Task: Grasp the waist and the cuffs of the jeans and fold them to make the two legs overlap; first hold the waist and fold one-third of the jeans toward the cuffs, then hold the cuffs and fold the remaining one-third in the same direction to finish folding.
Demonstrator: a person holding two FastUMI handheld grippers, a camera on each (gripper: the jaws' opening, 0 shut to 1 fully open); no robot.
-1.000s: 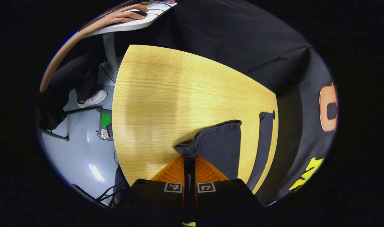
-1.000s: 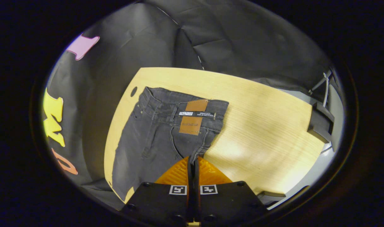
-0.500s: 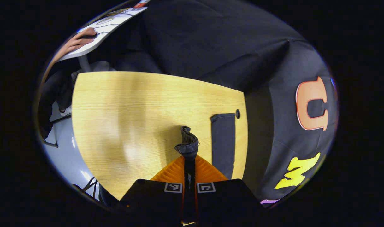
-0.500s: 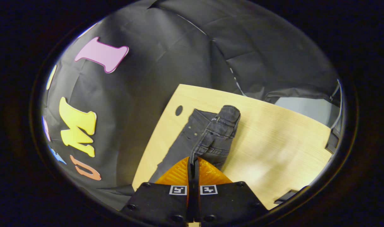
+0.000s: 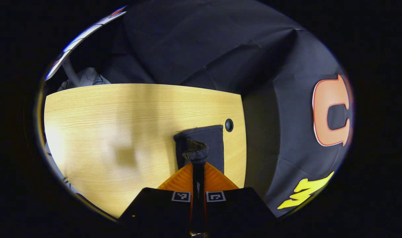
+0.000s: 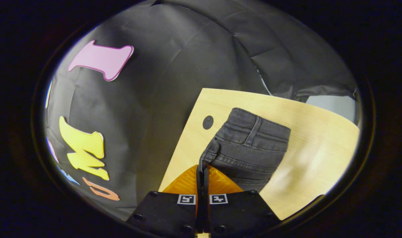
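Dark grey jeans lie on a light wooden table. In the left gripper view my left gripper (image 5: 198, 164) is shut on a bunched cuff (image 5: 196, 152), held just above the other leg (image 5: 210, 138), which lies flat. In the right gripper view my right gripper (image 6: 202, 169) is shut on the waist edge of the jeans (image 6: 247, 147); the waistband with a belt loop has turned over onto the rest of the jeans. The middle of the jeans is hidden below both grippers.
The table (image 5: 121, 132) has a round cable hole (image 5: 229, 125) near its far edge (image 6: 208, 122), close to the jeans. The black booth cloth hangs right behind that edge. Bare wood stretches left of the cuffs and right of the waist (image 6: 319, 145).
Both grippers have swung toward the booth wall, each carrying its side of the jeans. The lifted leg now hangs over the flat one, and the waist has flipped over, hiding the leather patch.
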